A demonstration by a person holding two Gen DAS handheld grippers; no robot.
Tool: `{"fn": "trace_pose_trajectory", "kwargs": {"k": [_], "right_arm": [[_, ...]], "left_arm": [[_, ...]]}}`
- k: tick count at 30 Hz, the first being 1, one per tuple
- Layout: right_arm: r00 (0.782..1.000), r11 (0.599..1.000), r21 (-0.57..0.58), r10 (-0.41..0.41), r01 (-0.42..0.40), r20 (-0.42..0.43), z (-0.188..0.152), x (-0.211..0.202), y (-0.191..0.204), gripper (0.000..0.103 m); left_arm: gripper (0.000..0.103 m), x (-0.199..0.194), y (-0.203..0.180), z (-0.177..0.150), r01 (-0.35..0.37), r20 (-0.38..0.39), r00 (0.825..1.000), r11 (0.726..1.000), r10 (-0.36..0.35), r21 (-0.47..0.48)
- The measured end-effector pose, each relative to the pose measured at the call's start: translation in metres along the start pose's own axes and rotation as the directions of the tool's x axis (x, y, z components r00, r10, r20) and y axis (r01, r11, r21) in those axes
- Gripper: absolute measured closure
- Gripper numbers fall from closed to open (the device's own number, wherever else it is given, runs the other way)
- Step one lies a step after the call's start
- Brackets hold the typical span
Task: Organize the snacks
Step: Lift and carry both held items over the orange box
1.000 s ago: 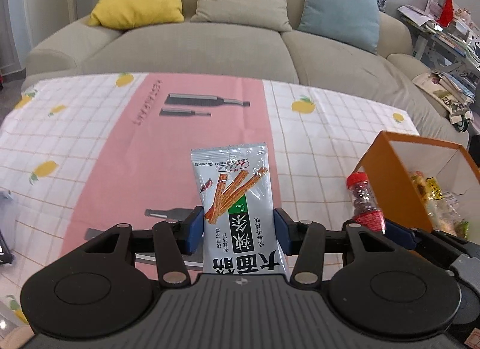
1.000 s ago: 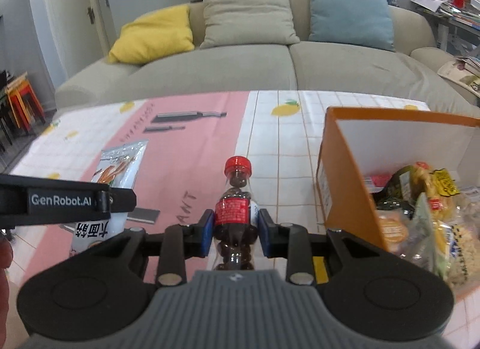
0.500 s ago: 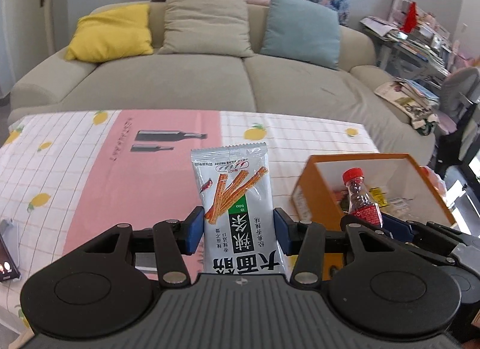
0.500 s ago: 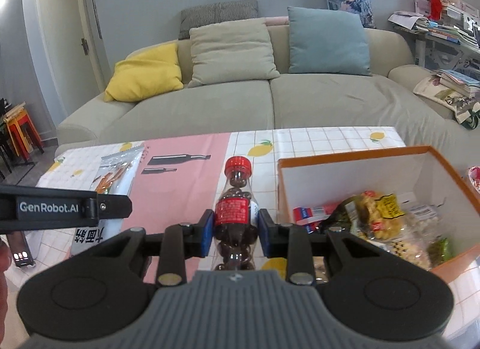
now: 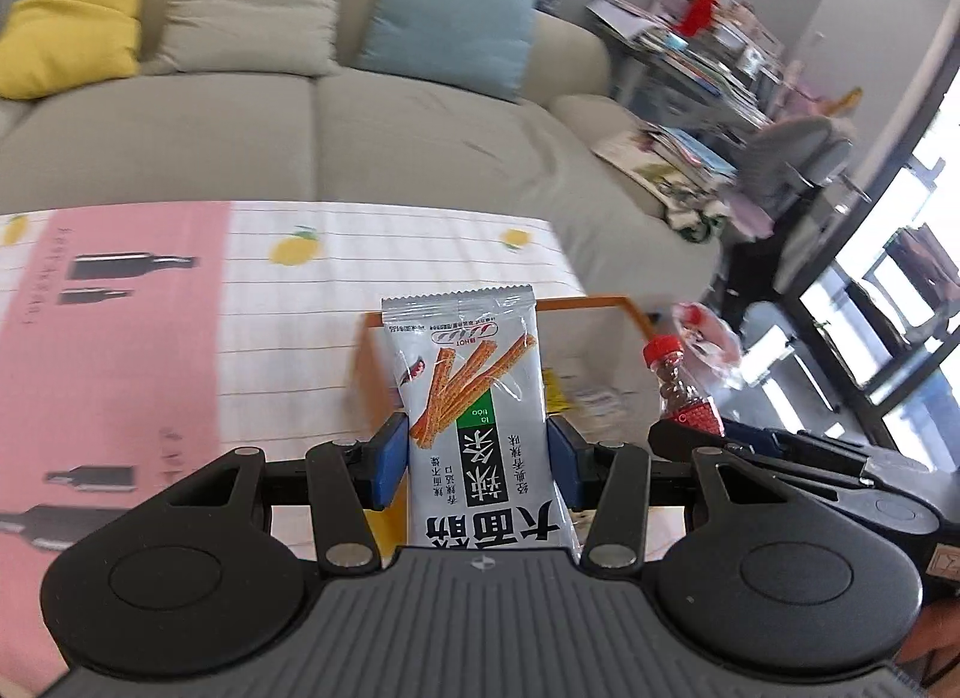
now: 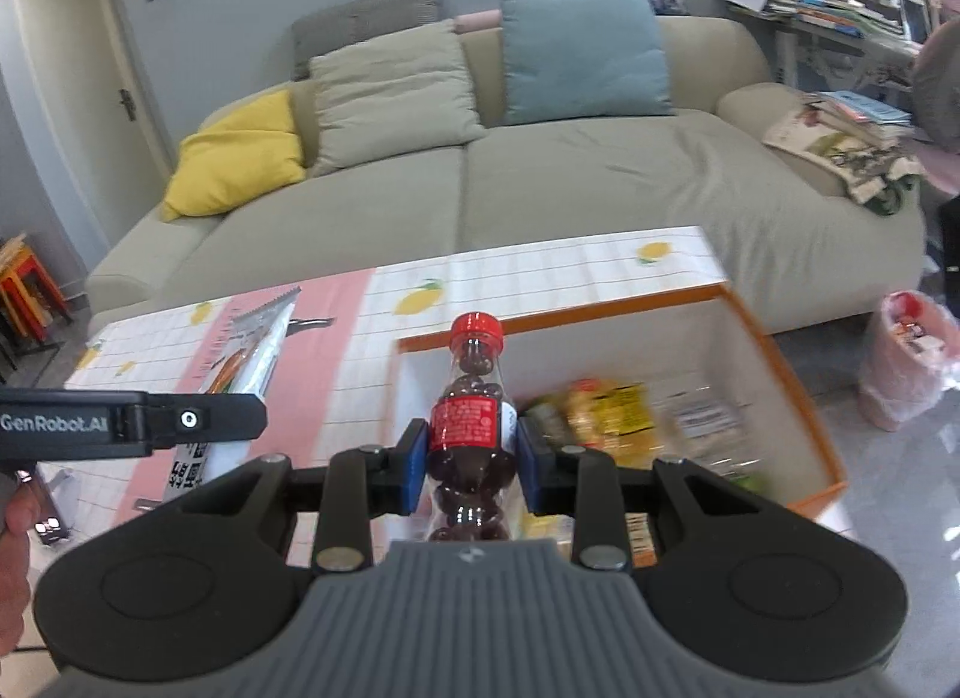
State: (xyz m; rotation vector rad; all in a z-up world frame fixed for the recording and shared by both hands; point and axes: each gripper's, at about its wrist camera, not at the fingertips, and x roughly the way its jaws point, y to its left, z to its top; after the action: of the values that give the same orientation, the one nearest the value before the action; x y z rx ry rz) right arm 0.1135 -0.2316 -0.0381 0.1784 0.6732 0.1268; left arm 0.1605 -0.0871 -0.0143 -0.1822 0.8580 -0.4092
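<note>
Tablecloth-covered table before sofa carries orange box, already part-filled with snacks. Left gripper jaws clamp spicy-strip packet; right gripper jaws clamp candy bottle, both above box. Remaining: drop both in.

left gripper | clamps snack packet | above orange box

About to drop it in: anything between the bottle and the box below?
Nothing: the bottle in the right gripper hangs over the box's open top, right wrist view.
</note>
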Motion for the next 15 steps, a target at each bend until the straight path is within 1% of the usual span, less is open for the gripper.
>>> {"fn": "trace_pose_trajectory", "kwargs": {"k": [4, 7, 10, 12, 15], "right_arm": [[0.998, 0.999, -0.019, -0.052, 0.051, -0.021, 0.015, 0.0, -0.03, 0.074], [0.996, 0.997, -0.032, -0.077, 0.075, -0.054, 0.023, 0.013, -0.051, 0.074], [0.991, 0.993, -0.059, -0.102, 0.098, -0.087, 0.029, 0.029, -0.069, 0.074], [0.988, 0.991, -0.084, -0.115, 0.106, -0.104, 0.028, 0.042, -0.077, 0.074], [0.982, 0.989, -0.113, -0.116, 0.1, -0.15, 0.026, 0.062, -0.092, 0.074]], "left_arm": [[0.048, 0.025, -0.018, 0.015, 0.037, -0.023, 0.999, 0.999, -0.036, 0.026], [0.048, 0.05, -0.03, 0.024, 0.067, -0.059, 0.996, 0.997, -0.064, 0.044], [0.048, 0.079, -0.044, 0.024, 0.091, -0.104, 0.991, 0.994, -0.084, 0.064], [0.048, 0.101, -0.049, 0.022, 0.109, -0.146, 0.984, 0.993, -0.101, 0.049], [0.048, 0.133, -0.052, 0.021, 0.117, -0.201, 0.973, 0.993, -0.112, 0.012]]}}
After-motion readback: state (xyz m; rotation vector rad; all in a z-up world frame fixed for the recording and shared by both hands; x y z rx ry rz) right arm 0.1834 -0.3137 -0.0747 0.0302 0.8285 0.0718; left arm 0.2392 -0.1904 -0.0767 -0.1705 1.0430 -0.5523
